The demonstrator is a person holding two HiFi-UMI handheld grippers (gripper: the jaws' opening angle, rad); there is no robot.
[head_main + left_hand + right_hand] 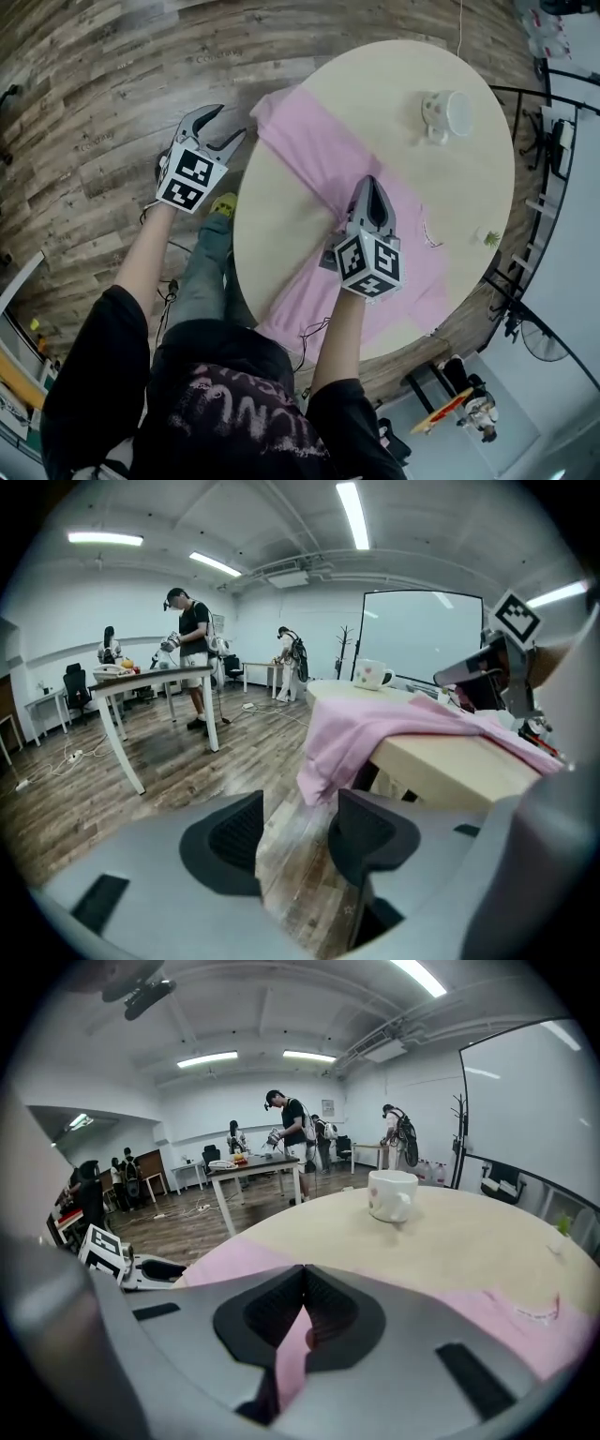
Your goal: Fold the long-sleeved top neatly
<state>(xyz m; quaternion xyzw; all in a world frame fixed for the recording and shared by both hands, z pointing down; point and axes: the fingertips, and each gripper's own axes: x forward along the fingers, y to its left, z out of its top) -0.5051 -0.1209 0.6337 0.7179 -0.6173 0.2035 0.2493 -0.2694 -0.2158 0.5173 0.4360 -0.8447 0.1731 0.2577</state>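
Note:
A pink long-sleeved top [309, 155] lies spread across the round pale table [281, 234], one sleeve end hanging over the left edge [356, 733]. My right gripper [372, 183] rests on the middle of the top. Its jaws are shut, and a fold of pink fabric [292, 1354] is pinched between them. My left gripper [231, 122] hangs off the table to the left, above the wooden floor. It is open with nothing between its pads [239, 832]. The hanging sleeve is just ahead of it, a short way off.
A white mug [445, 114] stands at the far side of the table, beyond the top. A small green item [490, 238] sits near the right rim. My legs are at the table's near-left edge. Other people stand at tables [159, 677] across the room.

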